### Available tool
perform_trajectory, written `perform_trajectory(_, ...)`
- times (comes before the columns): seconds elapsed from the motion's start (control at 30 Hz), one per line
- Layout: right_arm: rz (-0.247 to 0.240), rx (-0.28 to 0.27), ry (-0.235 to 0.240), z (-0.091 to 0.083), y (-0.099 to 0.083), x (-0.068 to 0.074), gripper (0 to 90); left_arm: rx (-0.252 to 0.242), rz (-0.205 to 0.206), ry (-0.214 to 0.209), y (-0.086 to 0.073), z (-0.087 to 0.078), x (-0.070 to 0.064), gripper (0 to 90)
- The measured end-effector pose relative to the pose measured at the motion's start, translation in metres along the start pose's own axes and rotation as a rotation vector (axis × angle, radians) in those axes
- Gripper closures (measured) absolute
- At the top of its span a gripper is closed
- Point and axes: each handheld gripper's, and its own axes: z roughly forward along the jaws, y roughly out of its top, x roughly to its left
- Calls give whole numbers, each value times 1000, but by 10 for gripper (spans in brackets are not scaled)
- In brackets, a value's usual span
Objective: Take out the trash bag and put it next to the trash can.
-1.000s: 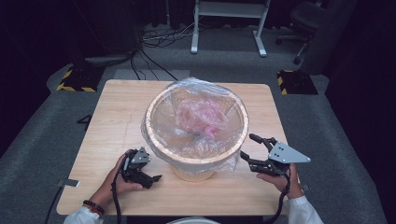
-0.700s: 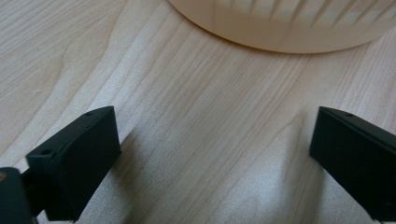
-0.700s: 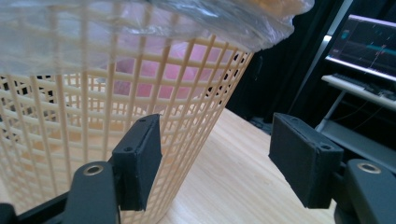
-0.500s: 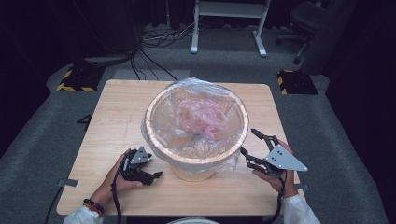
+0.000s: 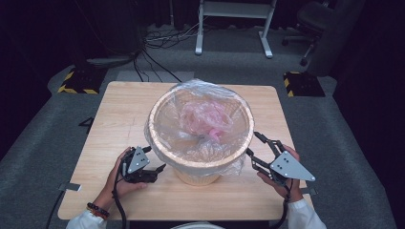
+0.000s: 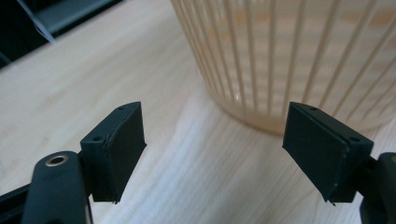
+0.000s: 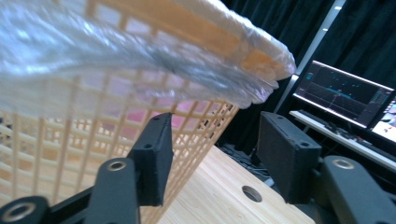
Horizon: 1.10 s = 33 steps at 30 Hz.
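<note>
We held both tools open, left tool (image 5: 155,169) and right tool (image 5: 255,150), flanking the basket (image 5: 200,164) near the tabletop's (image 5: 119,105) front edge; next, probably grip its bag (image 5: 191,138) overhang.

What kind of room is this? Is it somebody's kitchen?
Probably not a kitchen; it looks like a lab or recording studio. Black curtains hang around, a computer screen glows, and cables trail over the grey carpet behind the wooden table.

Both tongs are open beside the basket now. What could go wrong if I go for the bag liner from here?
The right tongs sit under the liner overhang beside the slatted basket wall; closing may snag slats instead of film. The basket looks light, so a one-sided pull could tip it. The left tongs sit low, near its base.
</note>
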Motion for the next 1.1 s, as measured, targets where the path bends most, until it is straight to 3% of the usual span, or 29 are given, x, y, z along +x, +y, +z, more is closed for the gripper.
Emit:
perform_trajectory(0.03, -3, -4, 1, 0, 1, 1, 517, -10, 13, 9, 4, -4, 0, 200)
perform_trajectory(0.07, -11, -8, 4, 0, 2, 1, 533, -55, 17, 26, 12, -10, -2, 201)
perform_trajectory(0.1, -17, -12, 2, -1, 3, 2, 537, -55, 17, 26, 12, -10, -2, 202)
perform_trajectory(0.13, -22, -17, -6, -1, 4, 3, 540, -112, 12, 30, 20, -17, -2, 206)
perform_trajectory(0.2, -22, -31, -5, -2, 5, 3, 567, -135, 7, 20, 24, -20, -2, 213)
perform_trajectory(0.27, -39, -41, -20, -3, 6, 4, 583, -202, 16, 37, 35, -30, -6, 216)
perform_trajectory(0.3, -43, -45, -20, -3, 7, 5, 605, -202, 16, 37, 35, -30, -6, 226)
perform_trajectory(0.43, -65, -67, -27, -6, 10, 5, 688, -281, 46, 51, 47, -45, -12, 261)
perform_trajectory(0.6, -81, -68, -30, -8, 11, 6, 754, -339, 34, 58, 52, -56, -12, 329)
perform_trajectory(0.73, -87, -85, -43, -13, 13, 7, 830, -407, 48, 79, 57, -69, -14, 437)
perform_trajectory(0.9, -114, -108, -64, -17, 16, 8, 874, -466, 60, 40, 60, -83, -12, 662)
perform_trajectory(1.1, -119, -127, -80, -22, 20, 8, 892, -512, 79, 45, 62, -92, -16, 767)
